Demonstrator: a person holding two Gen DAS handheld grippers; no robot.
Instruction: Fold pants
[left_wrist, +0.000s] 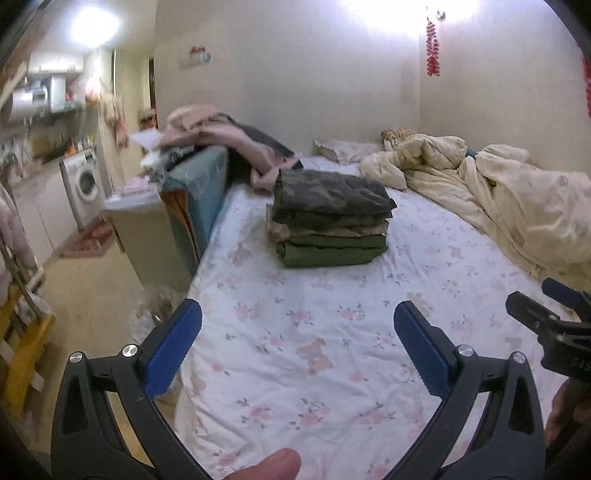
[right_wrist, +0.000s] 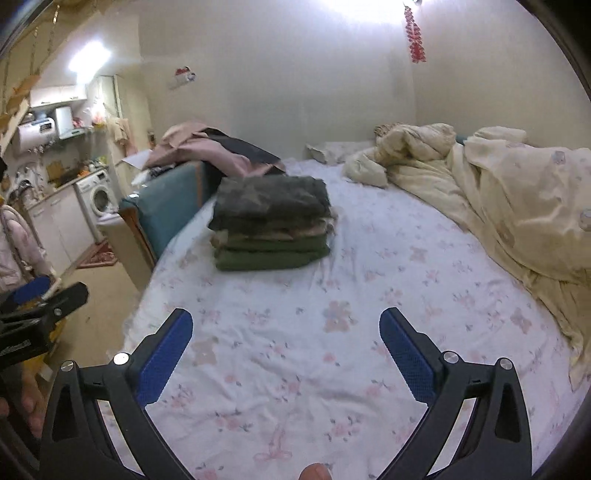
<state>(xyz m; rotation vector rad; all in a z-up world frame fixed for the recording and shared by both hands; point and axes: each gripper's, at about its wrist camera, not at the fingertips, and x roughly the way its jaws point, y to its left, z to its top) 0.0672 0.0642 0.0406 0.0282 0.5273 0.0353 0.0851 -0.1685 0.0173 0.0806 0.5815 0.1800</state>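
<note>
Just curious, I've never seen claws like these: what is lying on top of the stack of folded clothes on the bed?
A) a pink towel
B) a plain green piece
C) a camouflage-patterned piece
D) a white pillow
C: the top piece of the stack of folded clothes on the flowered bed sheet shows a dark camouflage pattern, while the plain green pieces lie at the bottom.

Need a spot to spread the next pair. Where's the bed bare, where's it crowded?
Bare sheet runs from the near edge up to the folded stack, and between the stack and the rumpled quilt on the right. Crowded: the far left corner, where pink clothes spill beside the stack. Both grippers, left and right, are open and empty.
</note>
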